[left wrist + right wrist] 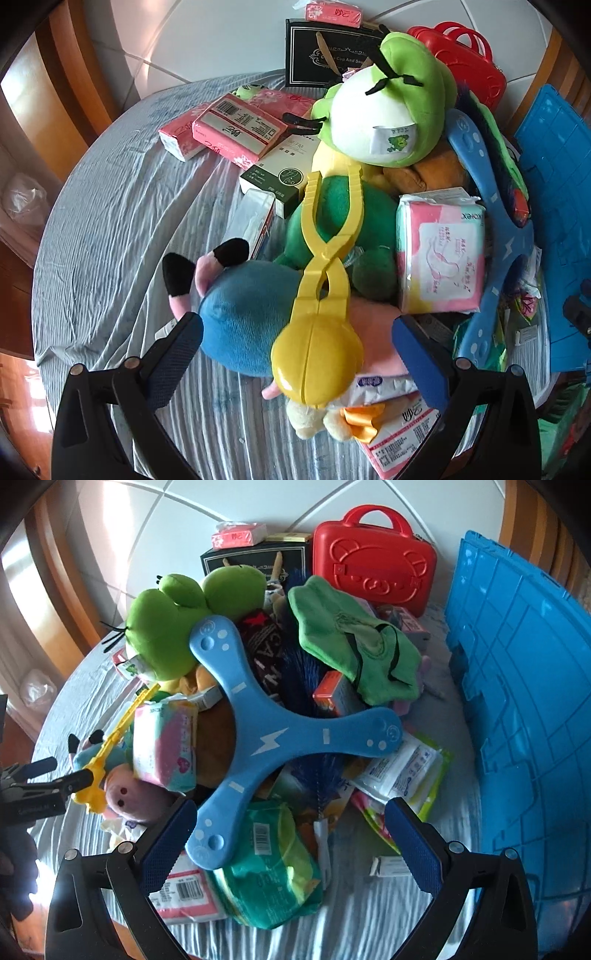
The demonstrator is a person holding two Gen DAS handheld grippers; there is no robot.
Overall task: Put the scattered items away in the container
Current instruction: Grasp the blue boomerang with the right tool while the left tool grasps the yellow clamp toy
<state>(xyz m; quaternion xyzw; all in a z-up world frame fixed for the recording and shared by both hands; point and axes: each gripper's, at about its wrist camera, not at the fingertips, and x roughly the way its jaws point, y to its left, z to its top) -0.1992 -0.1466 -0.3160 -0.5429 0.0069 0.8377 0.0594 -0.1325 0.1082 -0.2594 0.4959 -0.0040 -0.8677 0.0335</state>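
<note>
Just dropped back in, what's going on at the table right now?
A person holds two sets of tongs over a heap of toys and packets on the cloth-covered table. The left tongs, open, straddle the yellow scoop clip lying on a blue and pink plush. The right tongs, also open, hover by the blue three-armed boomerang. The blue crate stands alongside; nothing is gripped yet.

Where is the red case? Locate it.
The red case stands upright at the far edge of the pile in the right wrist view, right of the black gift box and left of the blue crate.
</note>
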